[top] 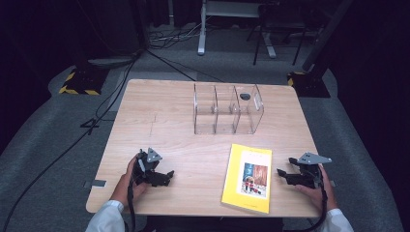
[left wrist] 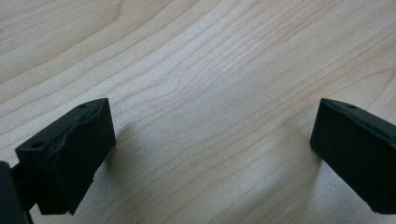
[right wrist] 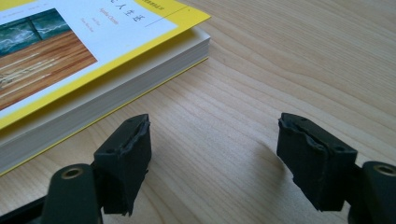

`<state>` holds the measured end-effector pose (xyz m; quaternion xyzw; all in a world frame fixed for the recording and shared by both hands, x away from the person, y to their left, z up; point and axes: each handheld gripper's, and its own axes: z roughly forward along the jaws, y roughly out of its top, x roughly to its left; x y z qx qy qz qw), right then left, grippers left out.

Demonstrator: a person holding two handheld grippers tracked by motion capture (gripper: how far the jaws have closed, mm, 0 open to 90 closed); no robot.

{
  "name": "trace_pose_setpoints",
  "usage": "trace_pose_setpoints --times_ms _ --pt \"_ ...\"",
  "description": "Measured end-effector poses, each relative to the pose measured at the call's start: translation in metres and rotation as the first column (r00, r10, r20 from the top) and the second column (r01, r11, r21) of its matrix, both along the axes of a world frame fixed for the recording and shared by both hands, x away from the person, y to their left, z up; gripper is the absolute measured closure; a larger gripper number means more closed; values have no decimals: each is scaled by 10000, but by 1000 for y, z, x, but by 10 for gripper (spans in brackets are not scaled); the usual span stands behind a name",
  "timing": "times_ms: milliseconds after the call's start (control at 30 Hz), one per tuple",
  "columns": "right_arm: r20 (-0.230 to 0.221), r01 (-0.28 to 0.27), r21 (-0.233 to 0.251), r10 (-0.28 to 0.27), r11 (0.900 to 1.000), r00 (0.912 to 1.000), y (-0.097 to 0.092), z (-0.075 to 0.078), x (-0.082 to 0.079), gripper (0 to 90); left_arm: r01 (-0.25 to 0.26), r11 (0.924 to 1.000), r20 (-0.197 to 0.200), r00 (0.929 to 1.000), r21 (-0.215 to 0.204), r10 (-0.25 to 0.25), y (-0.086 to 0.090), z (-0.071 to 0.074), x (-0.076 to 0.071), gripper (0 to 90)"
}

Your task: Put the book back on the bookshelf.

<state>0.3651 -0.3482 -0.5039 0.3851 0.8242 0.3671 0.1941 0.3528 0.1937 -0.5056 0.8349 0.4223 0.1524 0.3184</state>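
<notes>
A yellow book (top: 247, 178) lies flat on the wooden table (top: 159, 116), near the front edge and right of centre. Its page block and cover corner (right wrist: 93, 79) fill the upper left of the right gripper view. My right gripper (top: 284, 176) rests on the table just right of the book, jaws wide apart with bare wood between them (right wrist: 212, 156). At the front left my left gripper (top: 165, 178) sits low over the table, open, and nothing but wood grain lies between its pads (left wrist: 212, 140).
A clear plastic divider box (top: 227, 109) with three compartments stands at the back centre of the table; a small dark object (top: 245, 96) sits at its right end. Cables, stands and black-and-yellow floor bases lie beyond the table.
</notes>
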Motion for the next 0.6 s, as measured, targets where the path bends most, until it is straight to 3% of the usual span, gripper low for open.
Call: trace_pose_setpoints --times_ms 300,600 --pt "59 -344 -71 345 9994 9994 3 0 -3 267 720 9974 -35 9974 -40 -720 -2 0 -11 3" --pt "-290 -1051 93 1054 9944 9940 6 0 -9 267 886 9961 24 9961 -30 -886 -3 0 -15 3"
